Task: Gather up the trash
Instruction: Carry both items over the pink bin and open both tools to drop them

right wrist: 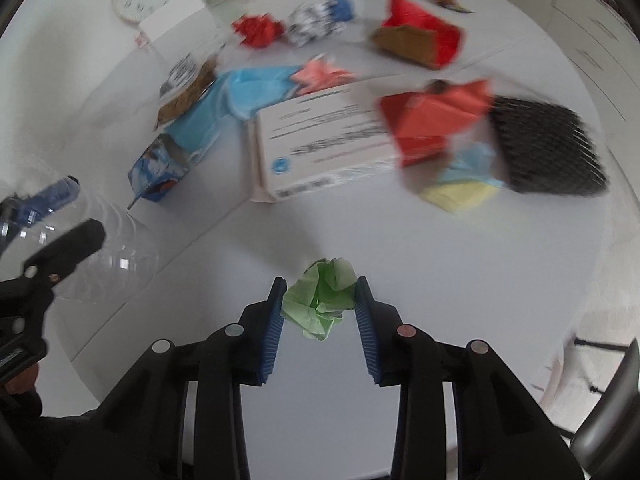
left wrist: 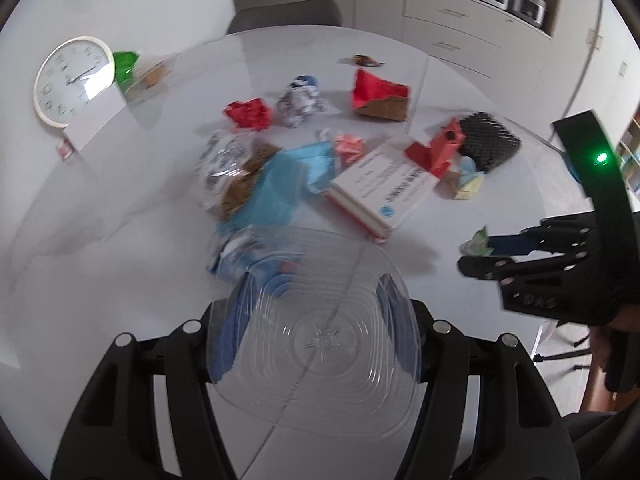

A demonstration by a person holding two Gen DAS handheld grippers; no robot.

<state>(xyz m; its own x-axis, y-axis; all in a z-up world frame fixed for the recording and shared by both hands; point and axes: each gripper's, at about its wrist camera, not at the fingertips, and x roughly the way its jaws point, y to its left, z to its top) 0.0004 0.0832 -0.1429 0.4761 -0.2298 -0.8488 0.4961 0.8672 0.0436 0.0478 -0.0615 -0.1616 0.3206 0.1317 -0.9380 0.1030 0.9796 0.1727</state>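
My left gripper (left wrist: 316,312) is shut on a clear plastic container (left wrist: 320,344), held above the white table; it also shows at the left of the right wrist view (right wrist: 104,248). My right gripper (right wrist: 320,284) is shut on a crumpled light green paper ball (right wrist: 320,300), lifted over the table. In the left wrist view this gripper (left wrist: 476,252) and the green ball (left wrist: 476,240) are at the right. Trash lies scattered on the table: red crumpled paper (left wrist: 250,114), a red and brown carton (left wrist: 380,96), a blue wrapper (left wrist: 280,184).
A white box (left wrist: 384,188) lies mid-table beside black mesh (left wrist: 488,140), red paper (left wrist: 436,148) and yellow paper (right wrist: 460,196). A white wall clock (left wrist: 72,80) and a green item (left wrist: 126,65) sit at far left. A chair (left wrist: 284,16) stands behind the table.
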